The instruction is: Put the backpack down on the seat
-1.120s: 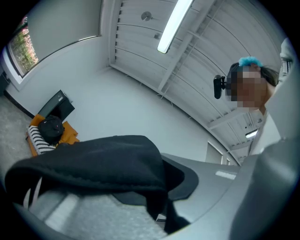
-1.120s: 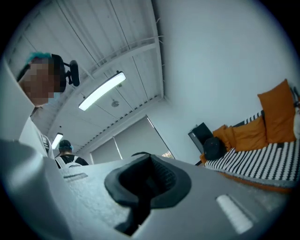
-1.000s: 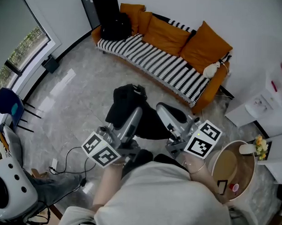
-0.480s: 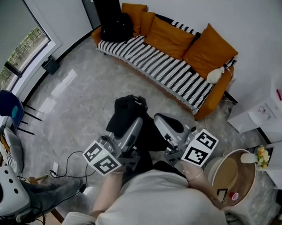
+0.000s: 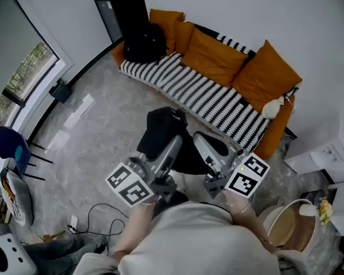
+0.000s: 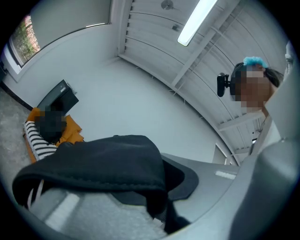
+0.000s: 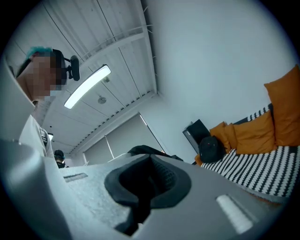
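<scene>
Both left claw (image 5: 173, 144) and right claw (image 5: 201, 142) pinch the backpack (image 5: 160, 128), now nearer the sofa (image 5: 207, 98).

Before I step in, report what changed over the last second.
The person carried the backpack nearer the sofa, and the round table slid toward the picture's lower right edge. The left gripper and right gripper stay shut on the backpack; it hangs above the floor, not yet on the sofa.

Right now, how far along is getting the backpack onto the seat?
Done: the backpack is up off the floor. In hand: left tongs and right tongs both grip it, short of the striped seat. Left: carry it over and set it down there.
</scene>
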Action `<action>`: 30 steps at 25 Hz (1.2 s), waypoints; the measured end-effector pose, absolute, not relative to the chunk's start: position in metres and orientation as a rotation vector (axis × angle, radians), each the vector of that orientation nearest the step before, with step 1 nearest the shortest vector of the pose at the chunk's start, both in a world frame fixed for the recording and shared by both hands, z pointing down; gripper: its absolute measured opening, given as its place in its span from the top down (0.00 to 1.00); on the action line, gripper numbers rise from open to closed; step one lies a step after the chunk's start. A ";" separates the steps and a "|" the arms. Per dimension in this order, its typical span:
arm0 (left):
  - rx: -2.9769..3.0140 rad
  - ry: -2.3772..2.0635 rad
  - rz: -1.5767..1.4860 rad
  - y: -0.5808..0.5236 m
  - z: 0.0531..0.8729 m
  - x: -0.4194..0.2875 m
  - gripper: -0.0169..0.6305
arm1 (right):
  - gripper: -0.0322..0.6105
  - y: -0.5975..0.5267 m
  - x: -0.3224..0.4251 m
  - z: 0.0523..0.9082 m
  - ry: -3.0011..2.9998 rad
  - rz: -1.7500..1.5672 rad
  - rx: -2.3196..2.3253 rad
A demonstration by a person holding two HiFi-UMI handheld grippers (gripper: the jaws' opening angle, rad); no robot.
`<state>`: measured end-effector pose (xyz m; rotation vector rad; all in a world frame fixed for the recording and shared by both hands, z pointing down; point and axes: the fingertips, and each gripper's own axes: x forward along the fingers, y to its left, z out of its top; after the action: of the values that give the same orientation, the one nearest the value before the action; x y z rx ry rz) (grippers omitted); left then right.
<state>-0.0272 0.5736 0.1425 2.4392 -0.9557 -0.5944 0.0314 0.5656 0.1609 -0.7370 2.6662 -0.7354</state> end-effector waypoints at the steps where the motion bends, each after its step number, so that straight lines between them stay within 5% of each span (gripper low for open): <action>1: 2.441 -0.949 -0.603 0.556 0.140 -0.036 0.88 | 0.95 0.549 0.024 0.158 2.662 -0.730 -0.738; 30: 2.375 -1.033 -0.634 0.215 0.167 -0.101 0.88 | 0.95 0.193 -0.031 0.158 2.693 -0.675 -0.695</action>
<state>-0.1009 0.2154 0.1666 2.3750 -1.0330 -0.6343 -0.0305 0.1934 0.1581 -0.6954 2.6928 -0.6746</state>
